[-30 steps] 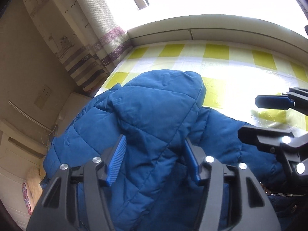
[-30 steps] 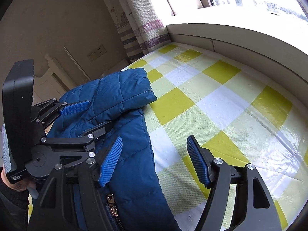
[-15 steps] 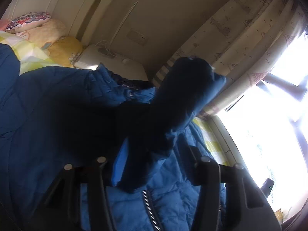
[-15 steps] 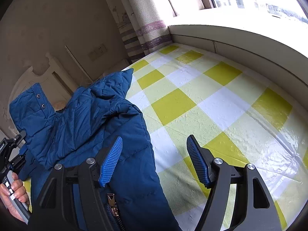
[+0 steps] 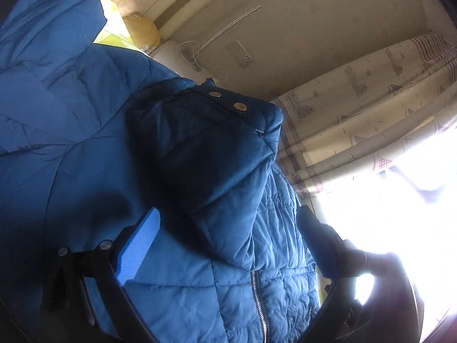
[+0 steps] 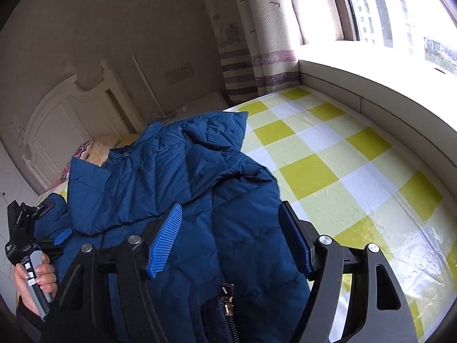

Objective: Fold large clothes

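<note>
Now the blue quilted jacket (image 6: 171, 177) is lying bunched on the near-left part of the yellow-checked bed sheet (image 6: 342, 171), while the left gripper (image 5: 228, 245), its jaws having just been opening, is gaping wide around a folded sleeve without pinching it, and the right gripper (image 6: 231, 243) is hovering part-open over the zipper side, gripping nothing.

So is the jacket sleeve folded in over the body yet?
Folded in: the sleeve lies across the jacket front, cuff snaps up, left tool open.
</note>
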Available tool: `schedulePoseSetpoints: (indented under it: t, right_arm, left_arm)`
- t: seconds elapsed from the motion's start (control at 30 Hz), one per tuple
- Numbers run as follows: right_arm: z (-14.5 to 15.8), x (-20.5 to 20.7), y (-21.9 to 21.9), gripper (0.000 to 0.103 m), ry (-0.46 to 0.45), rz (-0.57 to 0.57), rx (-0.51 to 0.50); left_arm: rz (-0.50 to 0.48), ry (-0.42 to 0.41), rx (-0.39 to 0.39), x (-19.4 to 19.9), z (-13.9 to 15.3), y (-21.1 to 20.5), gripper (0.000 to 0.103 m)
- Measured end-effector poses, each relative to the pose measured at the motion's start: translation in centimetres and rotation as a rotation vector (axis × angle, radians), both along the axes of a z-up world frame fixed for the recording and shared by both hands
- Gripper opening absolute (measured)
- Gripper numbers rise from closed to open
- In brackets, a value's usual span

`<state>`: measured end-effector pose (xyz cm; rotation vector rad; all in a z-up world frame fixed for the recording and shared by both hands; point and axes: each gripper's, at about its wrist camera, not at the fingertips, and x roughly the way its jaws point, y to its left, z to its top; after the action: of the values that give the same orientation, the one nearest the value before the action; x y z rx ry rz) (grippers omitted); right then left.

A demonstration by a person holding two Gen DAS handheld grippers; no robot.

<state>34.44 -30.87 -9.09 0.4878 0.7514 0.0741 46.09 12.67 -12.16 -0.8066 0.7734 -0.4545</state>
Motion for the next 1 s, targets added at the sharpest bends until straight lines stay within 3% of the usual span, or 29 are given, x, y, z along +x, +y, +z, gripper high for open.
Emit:
schedulePoseSetpoints:
  t: [0.07,0.2,0.3,0.33,0.37,0.43,0.47,0.57,0.7,0.83,0.9,0.93,0.97,1.0]
  right_arm:
    - [-1.2,2.6,1.6,0.069,0.077,0.061,0.086]
    - [-2.2,7.1,3.6,0.070,0.138,0.035,0.036]
    - [-1.7,9.1,5.3,0.071,0.114,0.058,-0.048]
    - [-1.9,9.5,5.8,0.069,0.102,0.071,-0.080]
    - [-2.3,9.7,6.1,0.058,0.098,0.074,-0.108]
    - [-3.1,9.3,6.1,0.049,0.062,0.060,-0.111]
    - [-3.0,9.1,5.6,0.036,0.049,0.050,-0.094]
    - [-3.5,8.5,4.0,0.021,0.030,0.011,-0.001]
    - [-3.4,8.5,4.1,0.020,0.031,0.005,-0.003]
    - [-3.4,8.7,4.0,0.020,0.031,0.005,0.002]
    - [-3.4,8.7,3.9,0.020,0.031,0.005,0.004]
    - [-3.4,8.7,3.9,0.020,0.031,0.004,0.002]
    - [-3.4,8.7,3.9,0.020,0.033,0.004,0.001]
    - [-3.5,8.8,4.0,0.020,0.035,0.004,0.000]
  left_arm:
    - [0.007,0.003,-0.012,0.7,0.3,0.1,0.095]
    - [0.000,-0.007,0.008,1.5,-0.4,-0.3,0.095]
    - [-0.044,-0.058,0.091,0.9,-0.3,-1.5,0.095]
    - [-0.048,-0.065,0.118,0.8,-0.3,-1.9,0.095]
    - [-0.048,-0.066,0.141,0.7,-0.4,-2.2,0.095]
    - [-0.057,-0.065,0.150,0.7,-0.5,-2.4,0.097]
    - [-0.057,-0.066,0.132,0.8,-0.6,-2.2,0.097]
    - [-0.010,-0.047,0.032,1.4,-0.8,-0.8,0.097]
    - [0.085,0.002,-0.112,3.6,-1.1,0.9,0.097]
    - [0.155,0.043,-0.167,5.3,-1.3,1.3,0.095]
    - [0.165,0.056,-0.152,5.8,-1.5,0.8,0.086]
    - [0.171,0.077,-0.129,5.9,-1.8,0.6,0.060]
    - [0.176,0.101,-0.099,6.0,-2.4,0.4,0.020]
    - [0.170,0.116,-0.089,6.0,-2.9,0.4,0.005]
